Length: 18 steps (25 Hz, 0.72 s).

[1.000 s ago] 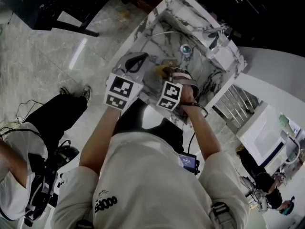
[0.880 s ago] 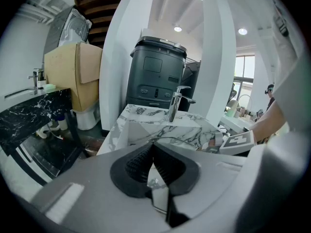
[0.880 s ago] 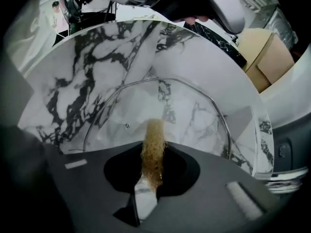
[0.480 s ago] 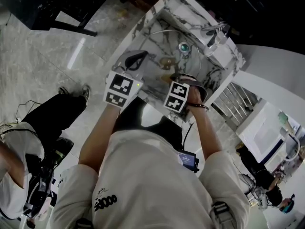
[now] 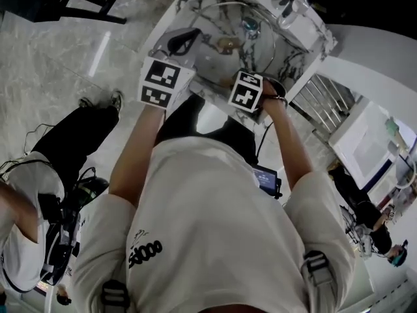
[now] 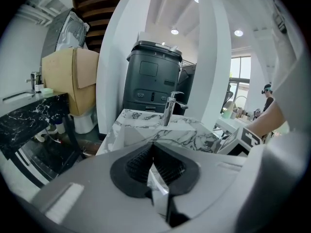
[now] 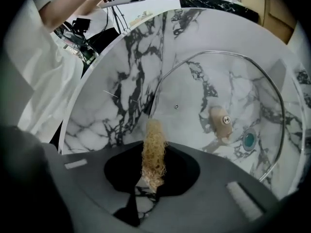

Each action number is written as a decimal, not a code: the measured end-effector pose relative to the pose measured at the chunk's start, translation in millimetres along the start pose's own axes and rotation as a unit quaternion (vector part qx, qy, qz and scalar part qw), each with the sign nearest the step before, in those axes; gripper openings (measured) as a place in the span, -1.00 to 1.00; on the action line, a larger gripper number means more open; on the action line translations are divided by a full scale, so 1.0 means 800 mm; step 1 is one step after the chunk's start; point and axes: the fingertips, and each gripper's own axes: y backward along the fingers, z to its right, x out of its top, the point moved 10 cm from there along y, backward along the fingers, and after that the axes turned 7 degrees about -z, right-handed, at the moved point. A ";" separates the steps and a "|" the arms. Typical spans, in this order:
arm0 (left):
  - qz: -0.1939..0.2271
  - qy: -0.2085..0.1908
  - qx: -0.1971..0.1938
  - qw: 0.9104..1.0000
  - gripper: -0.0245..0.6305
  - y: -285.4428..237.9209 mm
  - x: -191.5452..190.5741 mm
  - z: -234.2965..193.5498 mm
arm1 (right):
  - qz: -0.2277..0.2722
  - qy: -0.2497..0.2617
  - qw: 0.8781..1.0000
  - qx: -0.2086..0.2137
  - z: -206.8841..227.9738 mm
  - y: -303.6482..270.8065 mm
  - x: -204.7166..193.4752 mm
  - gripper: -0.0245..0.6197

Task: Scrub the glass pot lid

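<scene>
Marble sink (image 7: pixel 104 115) holds glass lid (image 7: pixel 194 106); right claw (image 7: pixel 153 166) pinches scrubber (image 7: pixel 154 147); left claw (image 6: pixel 154 168) seemingly pinches its rim.

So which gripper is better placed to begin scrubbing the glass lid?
Right. The right gripper has its jaws shut on the fibrous scrubber, with the glass lid straight ahead. The left gripper holds no scrubber and faces the faucet.

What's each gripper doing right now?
Left gripper: closed on the glass pot lid, at its rim.
Right gripper: closed on the fibrous scrubber.
</scene>
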 end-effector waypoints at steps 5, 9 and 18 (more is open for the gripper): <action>0.001 -0.001 -0.008 1.000 -0.90 0.012 -0.005 0.015 | 0.038 -0.021 0.999 -0.027 -0.007 0.025 -0.009 -0.78; -0.001 -0.005 -0.005 1.000 -0.90 0.017 -0.013 0.022 | 0.114 -0.051 0.990 -0.064 0.000 0.066 -0.014 -0.78; 0.013 -0.024 -0.004 1.000 -0.89 0.038 0.002 0.030 | 0.256 -0.154 0.943 -0.147 0.006 0.165 -0.047 -0.78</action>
